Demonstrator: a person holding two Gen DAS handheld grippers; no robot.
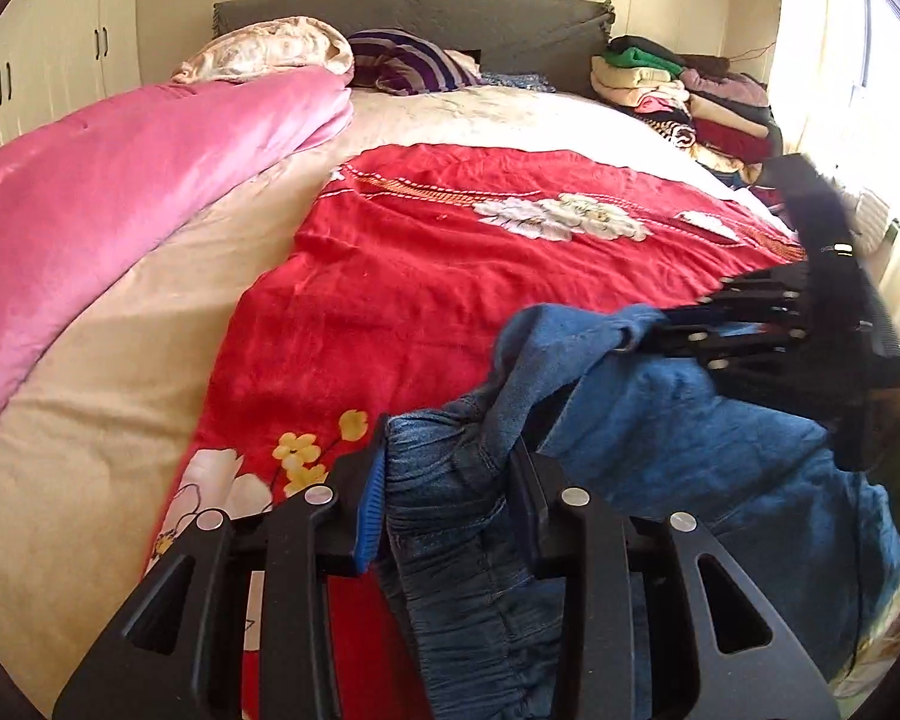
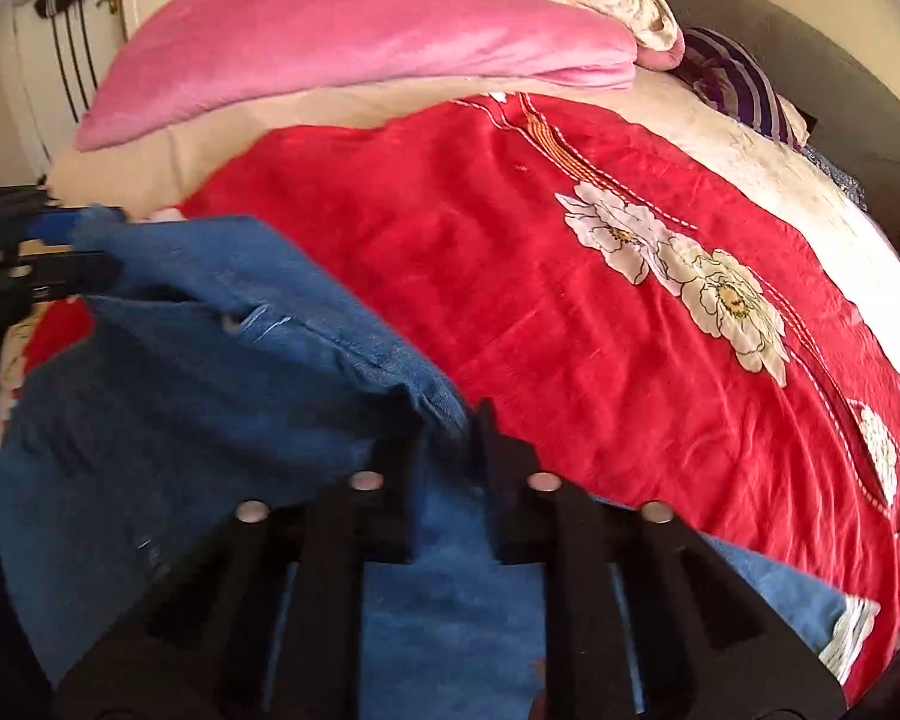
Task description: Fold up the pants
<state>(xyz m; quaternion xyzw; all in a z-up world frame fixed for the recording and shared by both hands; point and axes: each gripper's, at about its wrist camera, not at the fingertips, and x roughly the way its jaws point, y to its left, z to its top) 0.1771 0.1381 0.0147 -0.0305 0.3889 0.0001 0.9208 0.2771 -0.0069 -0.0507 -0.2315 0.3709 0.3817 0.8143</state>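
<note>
Nearest in the left wrist view, the left gripper (image 1: 444,480) has its jaws clamped on a gathered, ribbed band of the pants (image 1: 660,450), apparently the elastic waistband or a cuff; which one cannot be told. Denim bunches between the jaws and hangs below them.

In the right wrist view, the right gripper (image 2: 450,450) has its jaws drawn close on a folded edge of the same pants (image 2: 210,360). The jaws stand only narrowly apart, with cloth filling the gap. The left view confirms that gripper biting a raised corner of denim.

The pants are held up between both grippers, partly lifted, with the lower cloth draped on the red blanket (image 1: 450,276) at the near edge of the bed (image 1: 120,372).

Judgement: the denim is soft, moderately heavy and limp. It will sag between holds and is not fragile. Thick seams, hem and waistband offer the surest grip.

Farther off lie a pink quilt (image 1: 120,210), a striped pillow (image 1: 402,63), a grey headboard (image 1: 414,6) and a pile of clothes (image 1: 684,96).
</note>
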